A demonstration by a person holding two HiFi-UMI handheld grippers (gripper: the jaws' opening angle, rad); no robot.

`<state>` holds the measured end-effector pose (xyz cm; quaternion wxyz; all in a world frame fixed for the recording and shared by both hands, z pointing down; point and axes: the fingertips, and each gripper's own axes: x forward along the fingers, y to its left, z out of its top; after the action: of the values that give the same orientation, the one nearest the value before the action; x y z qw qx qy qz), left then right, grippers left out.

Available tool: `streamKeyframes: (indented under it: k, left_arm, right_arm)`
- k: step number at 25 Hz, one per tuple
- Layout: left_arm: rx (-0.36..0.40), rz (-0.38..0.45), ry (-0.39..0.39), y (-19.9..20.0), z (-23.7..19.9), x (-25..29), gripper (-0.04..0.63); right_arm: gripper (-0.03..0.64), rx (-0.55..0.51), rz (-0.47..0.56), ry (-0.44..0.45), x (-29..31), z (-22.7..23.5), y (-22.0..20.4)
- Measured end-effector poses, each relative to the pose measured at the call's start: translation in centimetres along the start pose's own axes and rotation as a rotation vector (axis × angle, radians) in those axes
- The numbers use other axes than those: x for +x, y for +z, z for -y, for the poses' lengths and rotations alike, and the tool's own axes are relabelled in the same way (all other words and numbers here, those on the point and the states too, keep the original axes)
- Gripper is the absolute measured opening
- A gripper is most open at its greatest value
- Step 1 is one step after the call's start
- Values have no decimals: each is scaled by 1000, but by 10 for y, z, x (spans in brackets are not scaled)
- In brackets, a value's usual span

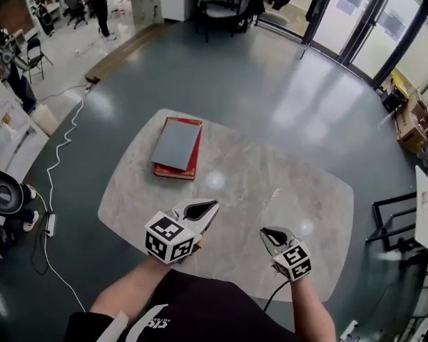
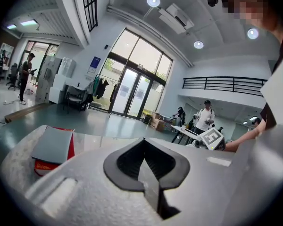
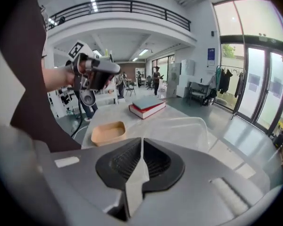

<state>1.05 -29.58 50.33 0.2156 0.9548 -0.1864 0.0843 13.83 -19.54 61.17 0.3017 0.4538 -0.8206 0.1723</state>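
Observation:
My left gripper (image 1: 203, 209) hovers over the near side of the marble table (image 1: 271, 184), its jaws shut with nothing between them; in its own view the jaws (image 2: 144, 161) meet along one line. My right gripper (image 1: 271, 235) hangs to its right near the table's front edge, also shut and empty (image 3: 141, 166). A grey book on a red book (image 1: 176, 148) lies at the far left of the table (image 2: 52, 147) (image 3: 147, 106). A small tan tray (image 3: 108, 132) sits on the table below the left gripper (image 3: 92, 72); it is hidden in the head view.
A white cable (image 1: 57, 162) runs over the floor left of the table. Glass doors (image 1: 357, 20) and cardboard boxes (image 1: 410, 123) stand at the far right. People (image 1: 96, 2) and chairs are at the back left. A person (image 2: 206, 119) stands by another table.

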Motion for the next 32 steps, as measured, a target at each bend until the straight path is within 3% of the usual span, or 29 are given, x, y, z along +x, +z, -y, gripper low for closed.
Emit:
streamKeyframes:
  k: [7, 14, 20, 26, 32]
  left_arm:
    - [38, 28, 35, 16, 37, -9, 5]
    - [89, 30, 61, 27, 47, -19, 5]
    - [141, 90, 65, 60, 58, -32, 4]
    - [164, 144, 52, 84, 69, -51, 5]
    - [210, 170, 86, 100, 68, -66, 5]
  right_arm:
    - [18, 143, 227, -36, -71, 13, 33]
    - [18, 205, 417, -44, -120, 19, 71]
    - [18, 287, 597, -70, -166, 23, 103]
    - [18, 235, 684, -67, -191, 14, 134]
    - [17, 177, 747, -42, -210, 2, 159]
